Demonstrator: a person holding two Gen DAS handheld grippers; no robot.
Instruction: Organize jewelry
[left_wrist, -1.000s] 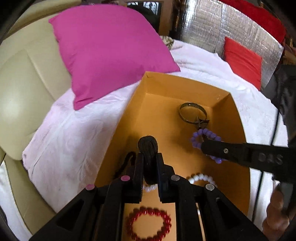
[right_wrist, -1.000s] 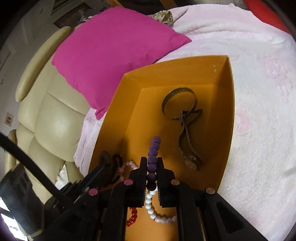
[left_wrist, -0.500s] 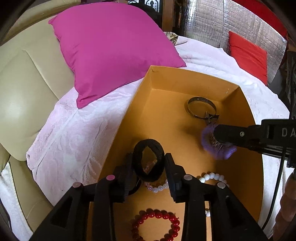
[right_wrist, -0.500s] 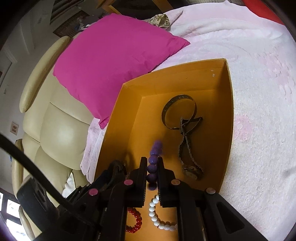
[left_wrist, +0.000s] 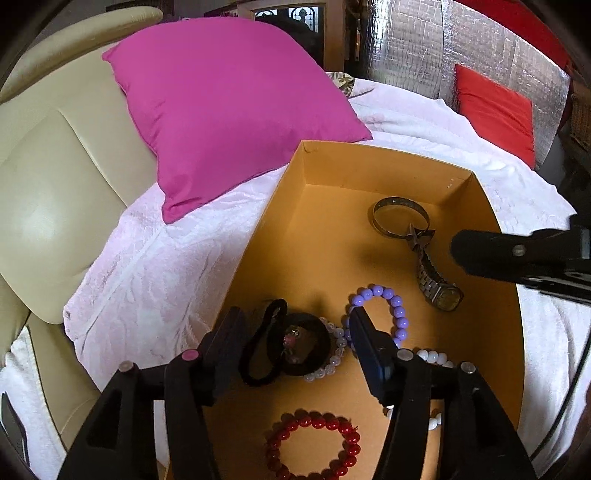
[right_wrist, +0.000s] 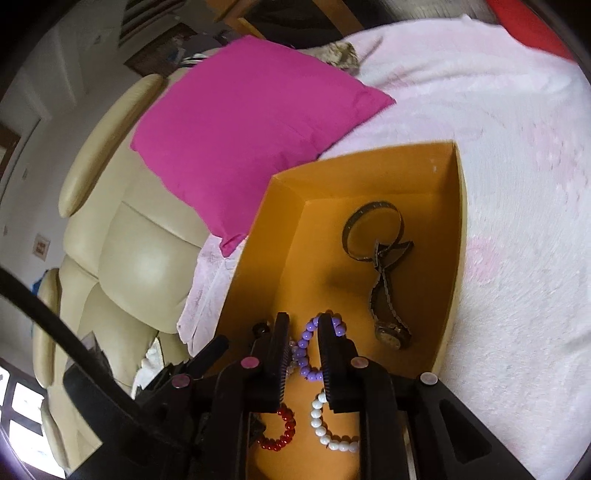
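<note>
1. Both tongs stand with jaws parted and hold nothing. We see the left gripper (left_wrist: 291, 332) spread wide above the near end of the orange box (left_wrist: 369, 162); the right gripper (right_wrist: 303, 332) has a narrower gap.
2. We find the left fingers framing a black hair tie (left_wrist: 299, 343), which lies on the box floor beside a second black loop (left_wrist: 266, 325); a clear bead bracelet (left_wrist: 334, 350) shows partly under the tie.
3. We note the purple bead bracelet (right_wrist: 310, 350) lying on the floor in the right gripper's gap, touching neither finger as far as we can tell. From the left wrist view, the right gripper reaches in from the right, above the box wall.
4. We record a red bead bracelet (left_wrist: 312, 446) and a white bead bracelet (right_wrist: 328, 428) at the near end, and a metal watch (left_wrist: 432, 277) with a coiled band nearer the far end.
5. We observe the box resting on a pale pink blanket (right_wrist: 517, 184), with a magenta cushion (left_wrist: 229, 122) just behind its far left corner, a cream sofa (left_wrist: 48, 177) at left and a red cushion (left_wrist: 495, 107) well apart.
</note>
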